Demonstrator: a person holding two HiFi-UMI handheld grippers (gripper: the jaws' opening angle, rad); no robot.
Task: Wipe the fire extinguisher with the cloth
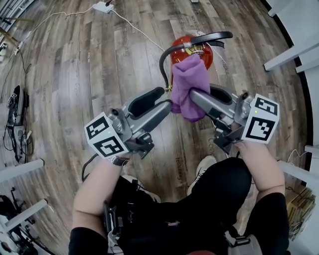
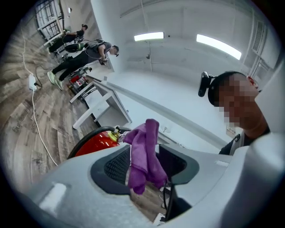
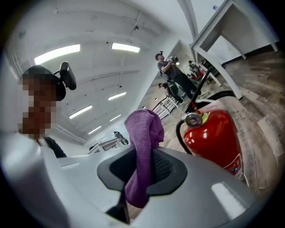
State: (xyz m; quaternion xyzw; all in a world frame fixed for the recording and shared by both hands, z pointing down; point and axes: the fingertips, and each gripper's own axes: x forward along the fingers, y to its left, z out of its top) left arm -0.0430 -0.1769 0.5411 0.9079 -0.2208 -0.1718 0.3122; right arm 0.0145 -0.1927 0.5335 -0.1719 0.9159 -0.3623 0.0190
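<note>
The red fire extinguisher (image 1: 205, 54) stands on the wood floor, black hose and lever on top, just beyond both grippers. A purple cloth (image 1: 188, 82) hangs bunched in front of it. My right gripper (image 1: 199, 97) is shut on the cloth, which sticks up and droops between its pads (image 3: 165, 168). My left gripper (image 1: 164, 99) is open, jaws wide to either side of the cloth (image 2: 144, 156), pads not pressing it. The extinguisher (image 2: 95, 142) shows behind the left jaw, and its body (image 3: 213, 138) fills the right of the right gripper view.
A white power strip (image 1: 103, 6) and cable lie on the floor beyond the extinguisher. White table legs (image 1: 294, 50) stand at the right, more white frames (image 1: 20, 169) and gear at the left. People (image 2: 82, 53) work far behind. My shoe (image 1: 204, 167) is below.
</note>
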